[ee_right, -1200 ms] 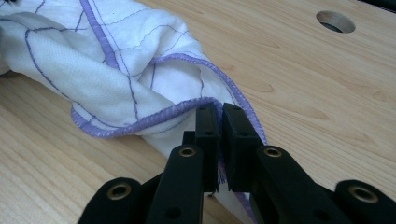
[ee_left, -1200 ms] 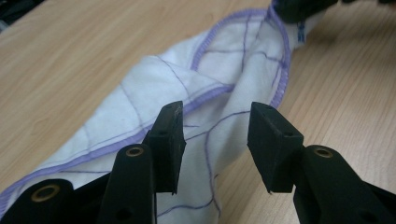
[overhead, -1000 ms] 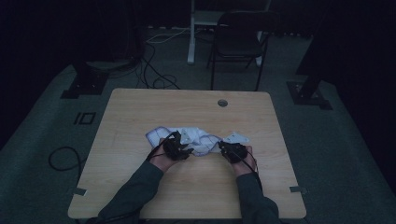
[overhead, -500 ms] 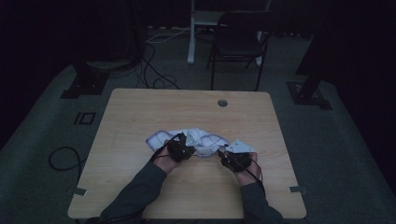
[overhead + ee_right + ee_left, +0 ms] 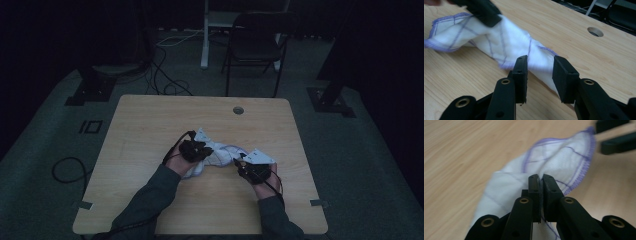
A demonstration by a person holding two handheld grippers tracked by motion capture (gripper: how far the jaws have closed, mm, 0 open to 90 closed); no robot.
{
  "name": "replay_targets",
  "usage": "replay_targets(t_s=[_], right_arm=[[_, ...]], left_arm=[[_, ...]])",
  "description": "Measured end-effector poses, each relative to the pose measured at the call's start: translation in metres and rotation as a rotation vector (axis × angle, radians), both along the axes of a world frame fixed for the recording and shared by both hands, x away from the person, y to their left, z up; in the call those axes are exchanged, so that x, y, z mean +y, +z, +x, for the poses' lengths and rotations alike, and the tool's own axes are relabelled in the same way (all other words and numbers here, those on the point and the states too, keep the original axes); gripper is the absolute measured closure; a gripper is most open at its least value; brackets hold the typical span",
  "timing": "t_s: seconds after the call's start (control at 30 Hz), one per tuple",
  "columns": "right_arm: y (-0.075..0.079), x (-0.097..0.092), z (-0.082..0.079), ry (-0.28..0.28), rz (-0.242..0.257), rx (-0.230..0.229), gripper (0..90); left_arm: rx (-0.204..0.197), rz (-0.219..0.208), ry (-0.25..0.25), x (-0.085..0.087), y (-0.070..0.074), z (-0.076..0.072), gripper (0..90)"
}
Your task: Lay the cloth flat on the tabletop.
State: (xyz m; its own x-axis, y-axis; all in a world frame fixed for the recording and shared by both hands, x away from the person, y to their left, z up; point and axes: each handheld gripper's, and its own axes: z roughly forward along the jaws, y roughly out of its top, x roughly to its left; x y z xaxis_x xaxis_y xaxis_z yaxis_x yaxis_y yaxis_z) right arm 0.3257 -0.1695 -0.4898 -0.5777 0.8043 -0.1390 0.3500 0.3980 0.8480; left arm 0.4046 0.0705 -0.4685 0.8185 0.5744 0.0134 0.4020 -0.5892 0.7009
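Note:
A white cloth with purple stitching [image 5: 220, 152] lies twisted across the middle of the wooden table [image 5: 150, 125]. My left gripper [image 5: 205, 150] has just closed on one end of it. In the left gripper view the jaws [image 5: 540, 180] pinch a fold of the cloth [image 5: 559, 160] and lift it slightly. My right gripper [image 5: 240, 163] is at the other end. In the right gripper view its jaws [image 5: 541, 62] stand apart and have just been closing, with the cloth [image 5: 506, 42] running between them and the pads not pressing on it. The left gripper [image 5: 481, 10] shows farther along the cloth.
A round cable hole [image 5: 238, 110] sits near the table's far edge. A dark chair [image 5: 255, 45] stands beyond the table. Cables [image 5: 65, 167] lie on the floor to the left. The room is dim.
The left gripper has shut on the cloth and raised its end a little. The right hand has drawn back toward the near edge, and the cloth now stretches between the two hands.

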Motion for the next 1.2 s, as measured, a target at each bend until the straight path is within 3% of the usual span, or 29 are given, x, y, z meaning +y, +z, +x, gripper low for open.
replay_targets(t_s=[0.2, 0.37, 0.63, 0.73, 0.9, 1.2], right_arm=[[-0.003, 0.007, 0.005, 0.014, -0.004, 0.013, 64.8], [-0.011, 0.019, 0.012, 0.040, -0.014, 0.040, 65.3], [-0.021, 0.038, 0.021, 0.077, -0.013, 0.076, 66.7], [-0.023, 0.045, 0.023, 0.089, -0.011, 0.081, 67.2], [-0.028, 0.055, 0.028, 0.109, 0.001, 0.101, 67.9], [-0.040, 0.071, 0.039, 0.151, 0.040, 0.137, 68.3]], left_arm=[[0.071, -0.048, 0.098, 0.017, -0.016, 0.030, 86.4], [0.080, -0.020, 0.157, 0.030, -0.028, 0.039, 85.9], [0.057, 0.065, 0.194, 0.045, -0.043, 0.035, 83.1], [0.050, 0.076, 0.198, 0.050, -0.047, 0.032, 81.5], [0.069, 0.031, 0.212, 0.064, -0.051, 0.030, 78.2], [0.075, -0.008, 0.224, 0.076, -0.055, 0.016, 77.2]])
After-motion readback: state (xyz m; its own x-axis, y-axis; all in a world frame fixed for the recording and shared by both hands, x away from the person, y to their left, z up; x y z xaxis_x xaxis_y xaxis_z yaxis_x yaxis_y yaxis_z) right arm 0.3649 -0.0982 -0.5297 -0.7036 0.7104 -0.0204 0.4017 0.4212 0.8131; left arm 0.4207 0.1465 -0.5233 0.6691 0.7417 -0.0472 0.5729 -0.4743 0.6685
